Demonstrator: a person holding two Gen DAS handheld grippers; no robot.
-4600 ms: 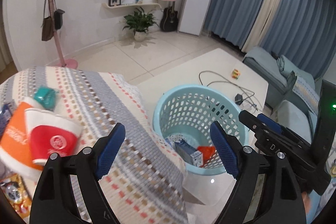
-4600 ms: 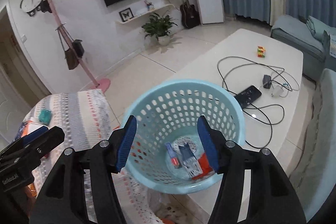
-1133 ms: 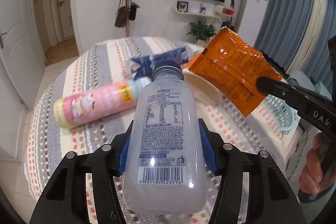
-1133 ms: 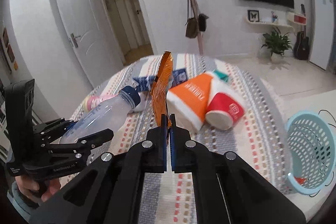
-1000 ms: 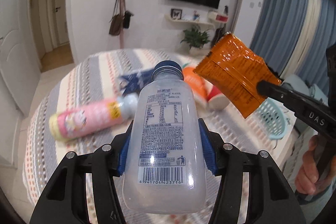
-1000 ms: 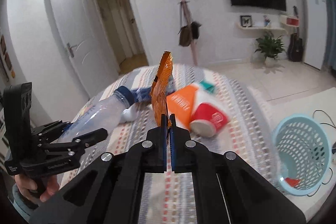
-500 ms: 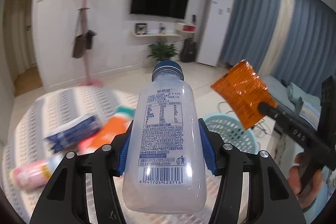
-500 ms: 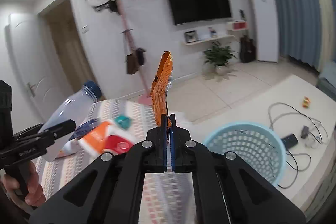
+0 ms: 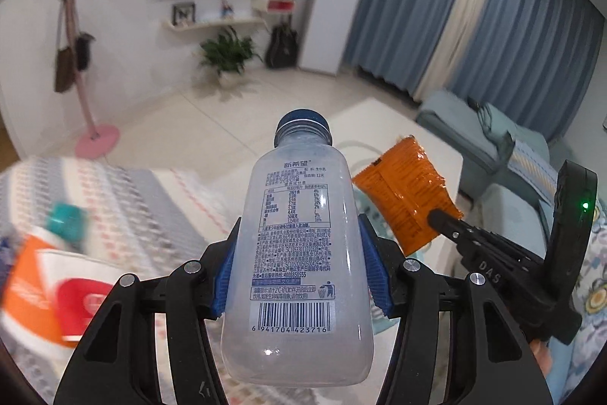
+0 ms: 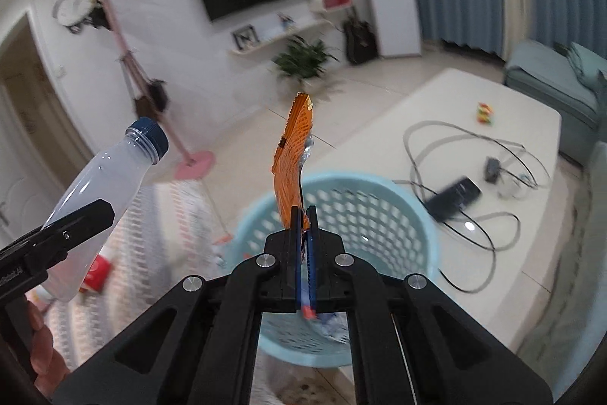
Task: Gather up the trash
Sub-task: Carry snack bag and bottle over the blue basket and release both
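My left gripper [image 9: 299, 272] is shut on an empty clear plastic bottle [image 9: 299, 253] with a blue cap, held up in the air; the bottle also shows in the right wrist view [image 10: 102, 192]. My right gripper [image 10: 302, 215] is shut on an orange snack wrapper [image 10: 294, 158], which also shows in the left wrist view [image 9: 408, 192]. The wrapper hangs just above the near rim of the light blue trash basket [image 10: 379, 200]. The basket holds some trash at its bottom, mostly hidden by my gripper.
The basket stands on a white low table [image 10: 493, 124] with a phone [image 10: 453, 198], cables and a small cube toy [image 10: 483, 111]. To the left, a striped cloth [image 9: 125, 207] holds an orange and red paper cup [image 9: 49, 287] and a teal item [image 9: 68, 219]. A sofa [image 9: 504, 147] is at right.
Both grippers have swung right from the striped cloth toward the basket, carrying the bottle and wrapper. The basket is now close beneath the wrapper.
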